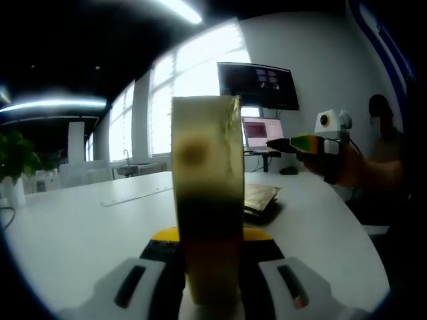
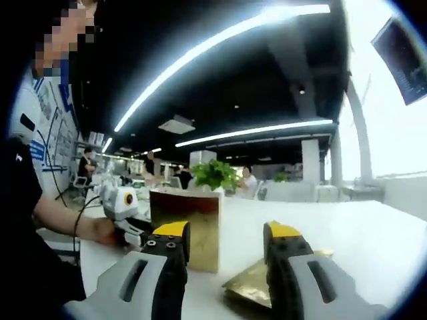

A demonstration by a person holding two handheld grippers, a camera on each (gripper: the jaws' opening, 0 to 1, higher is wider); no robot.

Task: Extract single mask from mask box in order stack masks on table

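Above the white table (image 1: 80,227), the left gripper (image 1: 212,277) clamps the upright mask box (image 1: 208,200); the right gripper (image 2: 223,257) hangs open, empty. A tug could tip the box; golden masks (image 2: 260,283) lie nearby.

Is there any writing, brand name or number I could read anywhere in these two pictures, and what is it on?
No text can be read in either view.
Mask box: gold face, any print blurred.
Gold packet on the white table: no lettering to make out.
Wall monitor and desk screen: content too small and blurred.
Blue wall signs: marks too small to read.
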